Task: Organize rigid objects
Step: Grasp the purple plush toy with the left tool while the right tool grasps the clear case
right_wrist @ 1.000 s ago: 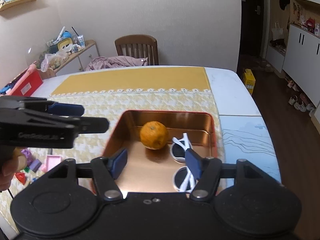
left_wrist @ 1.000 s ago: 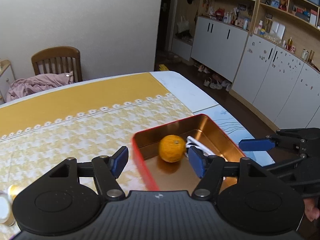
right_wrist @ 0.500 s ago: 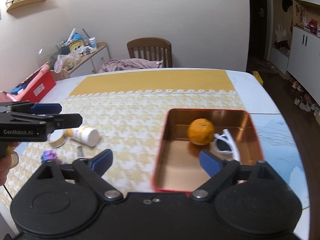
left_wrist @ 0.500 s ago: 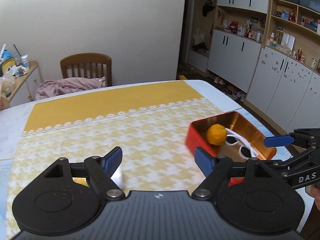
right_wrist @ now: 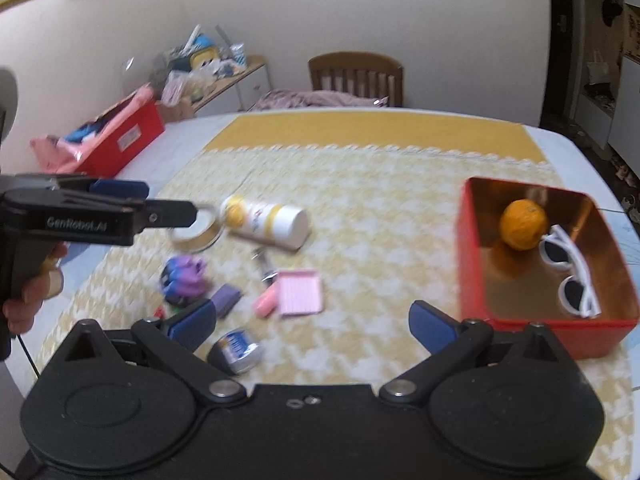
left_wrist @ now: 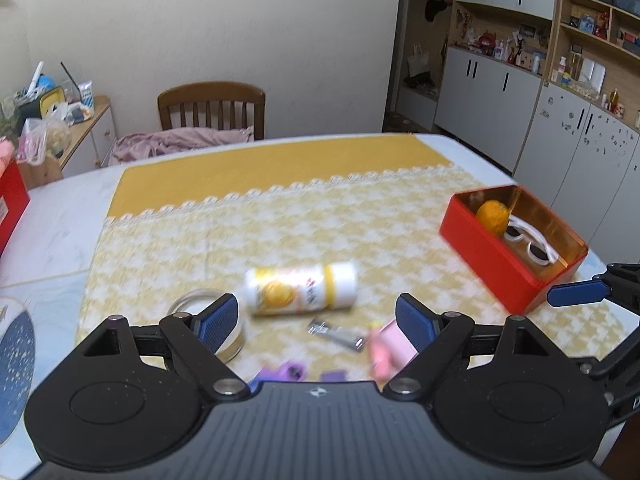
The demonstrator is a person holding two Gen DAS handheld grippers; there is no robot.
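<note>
A red tin point(left_wrist: 484, 248) point(right_wrist: 466, 248) on the right holds an orange point(left_wrist: 493, 216) point(right_wrist: 523, 224) and white sunglasses point(left_wrist: 528, 242) point(right_wrist: 570, 276). Loose items lie on the yellow cloth: a white-and-yellow bottle point(left_wrist: 302, 289) point(right_wrist: 266, 221) on its side, a tape ring point(left_wrist: 228, 332) point(right_wrist: 196, 234), a metal clip point(left_wrist: 336, 332), a pink comb point(right_wrist: 298, 291), a purple toy point(right_wrist: 184, 280), a small blue-labelled tin point(right_wrist: 236, 352). My left gripper point(left_wrist: 318, 318) is open and empty above these items. My right gripper point(right_wrist: 312, 318) is open and empty, left of the red tin.
A second red box point(right_wrist: 120, 144) with pink cloth sits at the table's far left. A wooden chair point(left_wrist: 212, 110) with pink fabric stands behind the table. Cabinets point(left_wrist: 520, 92) line the right wall. A blue round plate point(left_wrist: 14, 360) lies at the left edge.
Both grippers have pulled back and swung left, away from the red tin. The loose items on the cloth have come into view. Both stay open.
</note>
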